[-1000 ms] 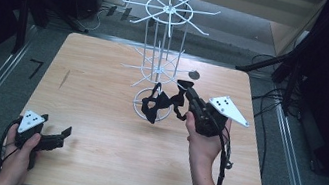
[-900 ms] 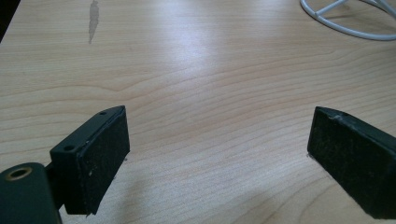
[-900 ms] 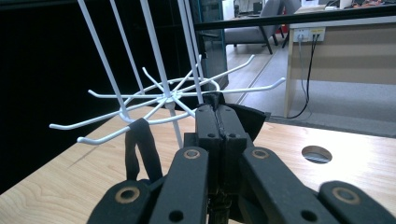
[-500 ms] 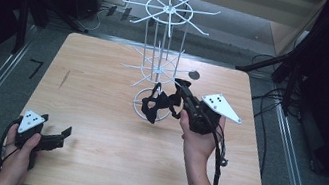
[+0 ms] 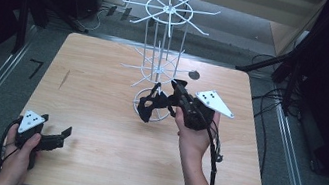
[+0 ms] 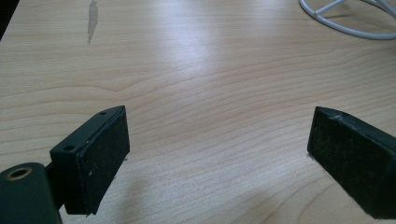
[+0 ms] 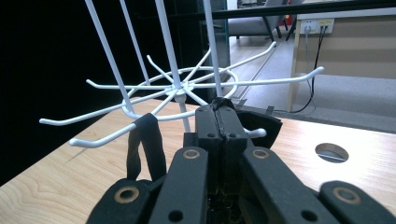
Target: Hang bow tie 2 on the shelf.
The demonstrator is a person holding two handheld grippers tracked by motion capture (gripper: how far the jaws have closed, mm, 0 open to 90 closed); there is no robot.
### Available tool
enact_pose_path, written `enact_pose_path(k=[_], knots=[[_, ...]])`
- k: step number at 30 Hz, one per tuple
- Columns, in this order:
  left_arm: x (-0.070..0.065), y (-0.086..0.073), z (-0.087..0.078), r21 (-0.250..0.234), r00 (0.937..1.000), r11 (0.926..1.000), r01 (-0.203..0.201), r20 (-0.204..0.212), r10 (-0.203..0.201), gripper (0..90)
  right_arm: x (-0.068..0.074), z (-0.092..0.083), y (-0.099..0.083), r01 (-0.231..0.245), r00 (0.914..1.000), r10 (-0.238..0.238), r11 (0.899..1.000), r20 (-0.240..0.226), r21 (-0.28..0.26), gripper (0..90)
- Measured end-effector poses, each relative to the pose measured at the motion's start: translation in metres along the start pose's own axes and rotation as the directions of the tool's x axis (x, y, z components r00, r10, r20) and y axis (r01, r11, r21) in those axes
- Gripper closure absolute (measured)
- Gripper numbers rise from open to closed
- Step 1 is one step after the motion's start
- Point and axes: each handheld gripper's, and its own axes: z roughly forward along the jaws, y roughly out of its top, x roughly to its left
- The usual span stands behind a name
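A white wire rack (image 5: pixel 159 66) stands on the far half of the wooden table (image 5: pixel 98 112), with a ring of hooks at its top, a second ring lower down and a round base on the wood. The right gripper (image 5: pixel 179 89), held in the person's right hand (image 5: pixel 193 138), points at the lower hooks. Its jaws are pressed together on a black strap (image 5: pixel 150 104), which hangs in loops just in front of the rack's base. In the right gripper view the two pads meet with a thin fold of black fabric (image 7: pixel 219 103) pinched at their tips, one loop of the strap (image 7: pixel 145 144) is draped over a lower hook at the left, and a white hook tip (image 7: pixel 256 133) pokes out of the fabric just right of the jaws.

The left gripper (image 5: pixel 56 134) rests low at the near left corner of the table, well apart from the rack. Its jaws stand wide apart, with bare wood between the pads (image 6: pixel 105 154).

A round hole (image 5: pixel 194 74) sits in the tabletop to the right of the rack.
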Motion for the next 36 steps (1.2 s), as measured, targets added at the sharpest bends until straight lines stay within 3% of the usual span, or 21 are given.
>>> enact_pose_path(k=[18,28,36], knots=[[0.0,0.0,0.0,0.0,1.0,1.0,-0.003,0.002,0.003,6.1,0.004,0.017,-0.005,0.008,0.9999,-0.007,0.999,-0.009,0.033,89.9],[0.0,0.0,0.0,0.0,1.0,1.0,-0.004,0.002,0.004,6.1,-0.003,0.014,-0.011,0.001,0.999,0.0,0.999,-0.045,0.038,79.5],[-0.001,0.0,0.0,0.001,1.0,1.0,-0.003,0.001,0.003,6.1,-0.012,0.008,-0.018,0.006,0.9992,-0.004,0.999,-0.041,0.046,75.5]])
